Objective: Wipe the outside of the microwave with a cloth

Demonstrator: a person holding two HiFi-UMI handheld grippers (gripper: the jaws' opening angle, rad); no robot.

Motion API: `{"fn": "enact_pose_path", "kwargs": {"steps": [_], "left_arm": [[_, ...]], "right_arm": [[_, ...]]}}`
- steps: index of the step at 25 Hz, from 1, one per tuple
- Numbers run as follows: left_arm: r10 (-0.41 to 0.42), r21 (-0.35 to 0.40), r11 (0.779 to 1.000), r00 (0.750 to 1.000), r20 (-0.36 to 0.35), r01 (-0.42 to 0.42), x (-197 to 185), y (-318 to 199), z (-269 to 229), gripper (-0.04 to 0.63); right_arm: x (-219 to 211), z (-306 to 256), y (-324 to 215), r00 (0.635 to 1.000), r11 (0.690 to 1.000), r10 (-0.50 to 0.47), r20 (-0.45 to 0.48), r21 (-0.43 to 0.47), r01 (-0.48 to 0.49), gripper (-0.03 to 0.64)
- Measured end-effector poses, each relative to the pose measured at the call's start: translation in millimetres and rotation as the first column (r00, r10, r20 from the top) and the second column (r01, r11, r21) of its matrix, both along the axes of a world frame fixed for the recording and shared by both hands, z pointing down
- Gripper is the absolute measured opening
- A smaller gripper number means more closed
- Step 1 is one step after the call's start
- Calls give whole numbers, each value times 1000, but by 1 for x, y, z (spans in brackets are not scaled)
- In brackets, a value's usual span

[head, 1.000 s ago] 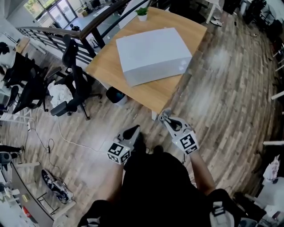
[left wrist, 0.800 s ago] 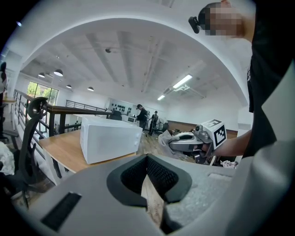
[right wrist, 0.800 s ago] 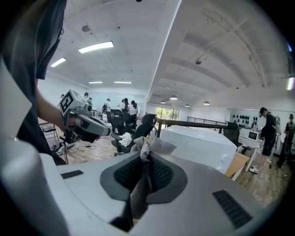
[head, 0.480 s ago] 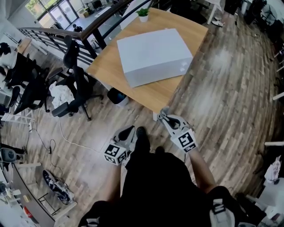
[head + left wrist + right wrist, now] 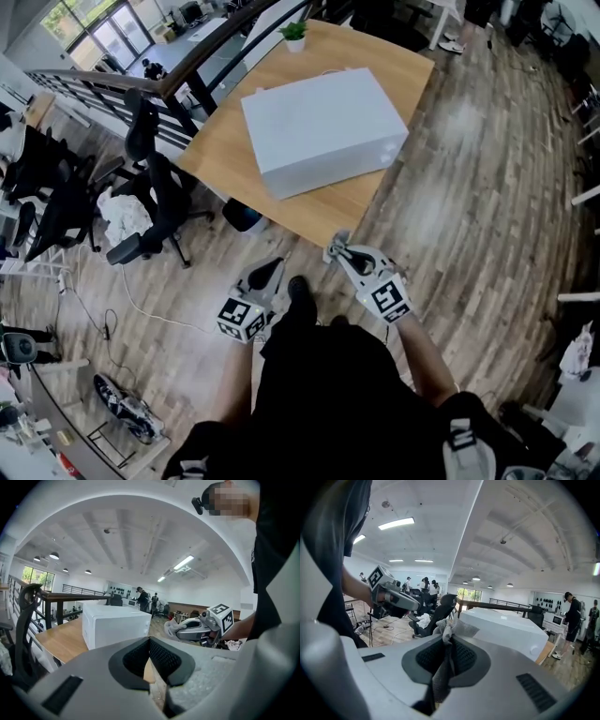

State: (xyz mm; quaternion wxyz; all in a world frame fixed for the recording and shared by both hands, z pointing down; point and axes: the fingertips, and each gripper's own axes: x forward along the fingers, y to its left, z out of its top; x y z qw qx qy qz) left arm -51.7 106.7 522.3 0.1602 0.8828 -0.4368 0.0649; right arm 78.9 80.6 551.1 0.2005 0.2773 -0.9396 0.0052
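The white microwave sits on a wooden table, ahead of both grippers; it also shows as the microwave and the microwave in the gripper views. My right gripper hangs just short of the table's near corner, shut on a small grey cloth that sticks out past its tips. That cloth shows in the left gripper view too. My left gripper is lower left, over the floor, with jaws together and nothing between them. Neither gripper touches the microwave.
A small potted plant stands at the table's far edge. Black office chairs and a railing lie to the left. A dark bin sits under the table. A cable runs over the wood floor. People stand far back.
The person has stepped closer to the table. The right gripper with the cloth has come nearer the table's corner. The left gripper has drifted slightly left. Both jaws are unchanged.
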Motion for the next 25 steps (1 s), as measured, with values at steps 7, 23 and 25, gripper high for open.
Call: {"fn": "enact_pose_path", "kwargs": {"steps": [7, 23, 25], "left_arm": [[14, -15, 1000, 1000, 0, -14, -20, -25, 6, 0], [73, -14, 997, 997, -16, -74, -56, -77, 12, 0], [89, 0, 996, 996, -13, -89, -60, -83, 10, 0]], "right_arm": [[-25, 4, -20, 1000, 1000, -16, -18, 14, 17, 21], [-73, 16, -69, 999, 999, 48, -20, -4, -48, 22], [-79, 18, -75, 998, 998, 58, -17, -6, -58, 21]]}}
